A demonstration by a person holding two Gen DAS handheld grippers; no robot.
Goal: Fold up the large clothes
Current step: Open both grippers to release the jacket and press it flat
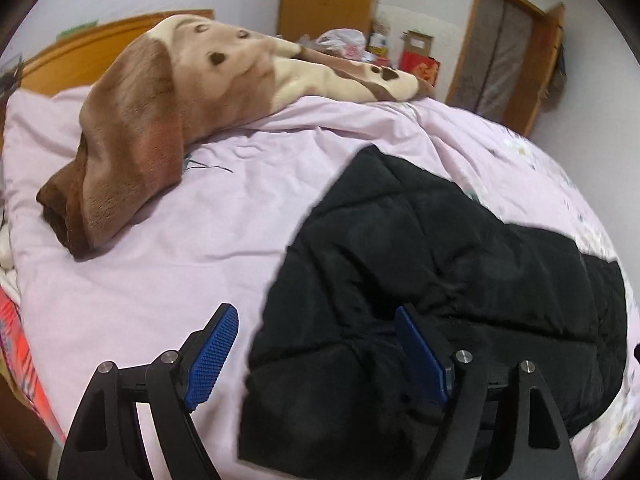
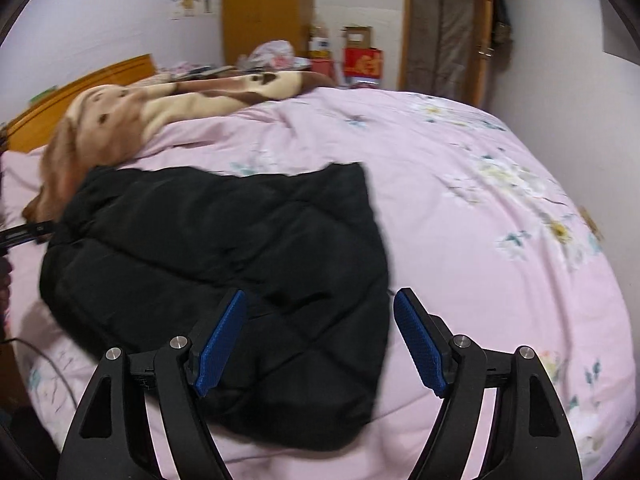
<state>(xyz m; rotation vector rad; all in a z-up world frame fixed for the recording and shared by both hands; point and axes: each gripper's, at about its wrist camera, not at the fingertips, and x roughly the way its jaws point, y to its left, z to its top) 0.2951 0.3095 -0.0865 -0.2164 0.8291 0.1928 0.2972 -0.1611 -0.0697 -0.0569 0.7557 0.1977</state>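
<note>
A black quilted jacket (image 1: 432, 280) lies folded on the pink bedspread (image 1: 168, 248); it also shows in the right wrist view (image 2: 224, 264). My left gripper (image 1: 316, 320) is open, its jaws straddling the jacket's left edge just above it, holding nothing. My right gripper (image 2: 320, 304) is open over the jacket's right edge, holding nothing. The tip of the left gripper shows at the far left in the right wrist view (image 2: 28, 234), beside the jacket.
A brown and cream plush blanket (image 1: 168, 112) lies heaped at the head of the bed, also in the right wrist view (image 2: 132, 108). A wooden headboard (image 1: 80, 48), boxes and bags (image 2: 360, 56) and a door (image 2: 444, 28) stand behind the bed.
</note>
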